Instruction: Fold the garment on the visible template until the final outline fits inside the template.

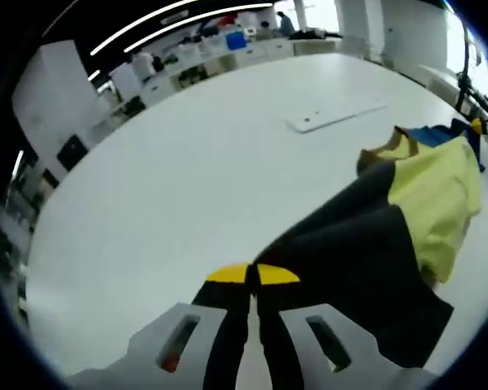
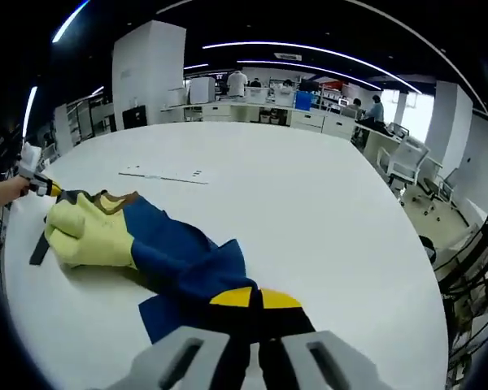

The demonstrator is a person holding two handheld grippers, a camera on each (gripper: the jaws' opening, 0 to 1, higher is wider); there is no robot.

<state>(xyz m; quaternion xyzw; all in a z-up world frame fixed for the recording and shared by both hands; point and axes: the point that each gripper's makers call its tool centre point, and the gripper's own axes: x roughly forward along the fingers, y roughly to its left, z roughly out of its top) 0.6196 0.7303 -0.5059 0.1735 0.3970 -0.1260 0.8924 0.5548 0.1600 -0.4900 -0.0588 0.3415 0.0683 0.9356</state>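
A garment with yellow, blue and dark panels lies bunched on the white table. My left gripper is shut on its dark fabric, which spreads right from the yellow-tipped jaws. In the right gripper view, my right gripper is shut on the blue end of the garment. The yellow part and brown collar lie beyond it to the left. The left gripper, held by a hand, shows at that far edge of the garment.
A flat white strip lies on the table beyond the garment. The round table edge curves close on the right, with office chairs past it. Desks, shelves and people stand far behind.
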